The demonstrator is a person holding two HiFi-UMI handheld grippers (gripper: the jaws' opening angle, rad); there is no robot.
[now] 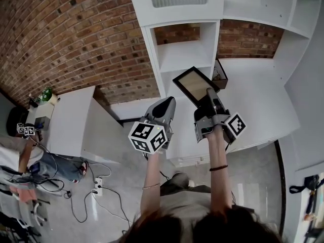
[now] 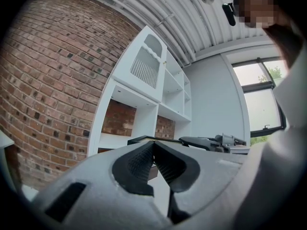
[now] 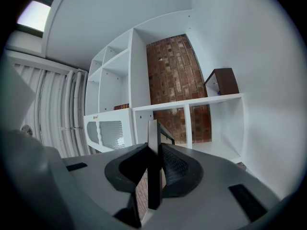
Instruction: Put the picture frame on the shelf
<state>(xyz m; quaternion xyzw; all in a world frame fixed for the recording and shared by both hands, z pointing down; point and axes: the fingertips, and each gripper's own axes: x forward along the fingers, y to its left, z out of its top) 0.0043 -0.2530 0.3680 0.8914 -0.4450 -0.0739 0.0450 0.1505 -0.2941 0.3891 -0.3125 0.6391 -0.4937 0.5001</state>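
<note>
A white shelving unit (image 1: 182, 54) stands against a red brick wall (image 1: 66, 39), and the brick shows through its open-backed compartments. A wide white ledge (image 1: 253, 105) runs along the unit's lower part. To the left is one low white cabinet (image 1: 71, 120). Below it the grey floor (image 1: 243, 161) carries loose cables and one white power strip (image 1: 97, 185). The left gripper view shows a ribbed ceiling and a window (image 2: 259, 99) on the far side.

A person's two bare forearms reach forward, each hand holding one gripper, so there are two grippers in all. Each gripper has a cube with black-and-white square markers.

There is one picture frame (image 1: 195, 85), with a black rim and a pale tan centre. The right gripper (image 1: 210, 96) is clamped on one edge of it. In the right gripper view, the frame (image 3: 153, 186) stands edge-on between the two ribbed pads, which press on it from both sides. The frame is held tilted in the air in front of the shelving, above the ledge and resting on no shelf.

The left gripper (image 1: 164, 105) hangs just beside the right one. Its jaws meet at the tips, with nothing between them.

One dark brown box-like object (image 1: 220, 74) sits on the ledge just behind the frame.
</note>
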